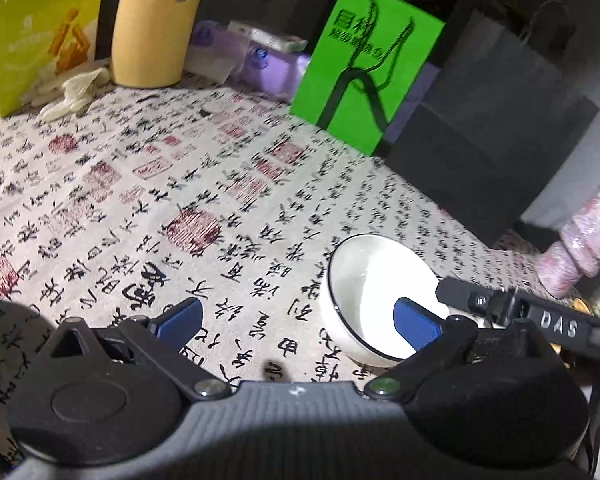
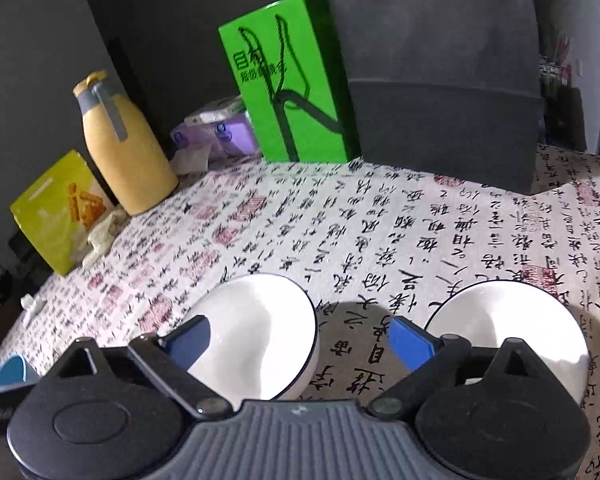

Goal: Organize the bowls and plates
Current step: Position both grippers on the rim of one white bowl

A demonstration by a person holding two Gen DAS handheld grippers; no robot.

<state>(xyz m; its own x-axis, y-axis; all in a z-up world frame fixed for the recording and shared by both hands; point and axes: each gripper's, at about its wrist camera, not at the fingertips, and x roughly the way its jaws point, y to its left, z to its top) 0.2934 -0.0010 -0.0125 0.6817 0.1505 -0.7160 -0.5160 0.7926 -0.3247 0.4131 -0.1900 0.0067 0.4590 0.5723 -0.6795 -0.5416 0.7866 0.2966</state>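
Note:
Two white bowls with dark rims sit on the calligraphy tablecloth (image 2: 380, 216). In the right wrist view the left bowl (image 2: 260, 332) has its right rim between my right gripper's (image 2: 300, 344) open jaws. One blue pad hangs over the bowl's inside and the other over the cloth; neither presses on it. The second bowl (image 2: 512, 328) lies just right of that gripper. In the left wrist view one bowl (image 1: 372, 288) is at lower right. My left gripper (image 1: 298, 322) is open, its right fingertip (image 1: 416, 328) over that bowl's inside. The right gripper's black body (image 1: 540, 320) reaches in from the right.
Along the back stand a yellow flask (image 2: 124, 160), a yellow-green snack bag (image 2: 56, 212), purple tissue packs (image 2: 220, 132), a green box (image 2: 292, 80) and a black box (image 2: 444, 132). A crumpled white glove (image 1: 76, 92) lies by the flask. A pink sleeve (image 1: 580, 248) is at right.

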